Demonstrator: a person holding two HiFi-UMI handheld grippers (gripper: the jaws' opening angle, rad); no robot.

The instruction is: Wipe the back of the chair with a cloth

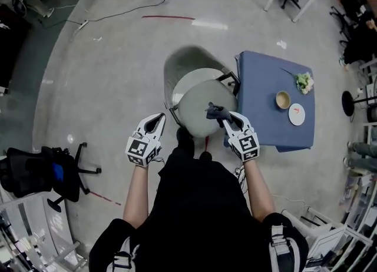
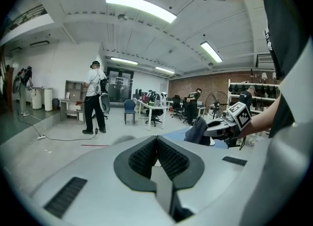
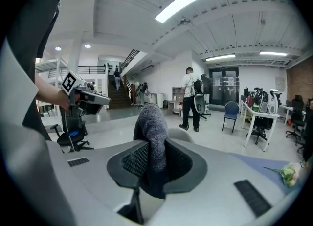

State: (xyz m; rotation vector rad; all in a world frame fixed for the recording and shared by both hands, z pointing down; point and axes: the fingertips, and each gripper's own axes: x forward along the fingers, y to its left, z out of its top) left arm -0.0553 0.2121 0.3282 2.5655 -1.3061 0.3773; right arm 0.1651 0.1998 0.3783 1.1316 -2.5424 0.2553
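**Cloth Clamped and Positioned Over the Chair: Wiping Stroke Not Yet Confirmed**

1. Left gripper (image 1: 158, 120): It sits at the left edge of the chair, just beside the frame. Its jaws are pressed together with nothing between them. Judgement: this side carries no tool, so it is parked off the surface to leave the wiping path free, and it is near enough to steady the chair if required.

2. Chair (image 1: 197, 103): A pale grey chair with rounded panels stands directly in front of the person, between the two grippers. The nearer panel, taken to be the back, faces the person. Judgement: standing behind it puts the work surface within reach of both arms.

3. Cloth (image 1: 215, 112): The dark cloth is over the right part of the nearer panel. Whether it touches the panel cannot be told.

4. Right gripper (image 1: 225, 120): Its jaws are clamped on the cloth, and a bunched fold projects past the tips. Judgement: the projecting fold lets fabric, not the hard jaws, meet the chair.

5. Blue table (image 1: 265, 76): It stands just beside the chair on the right. Judgement: strokes to the right risk striking its edge.
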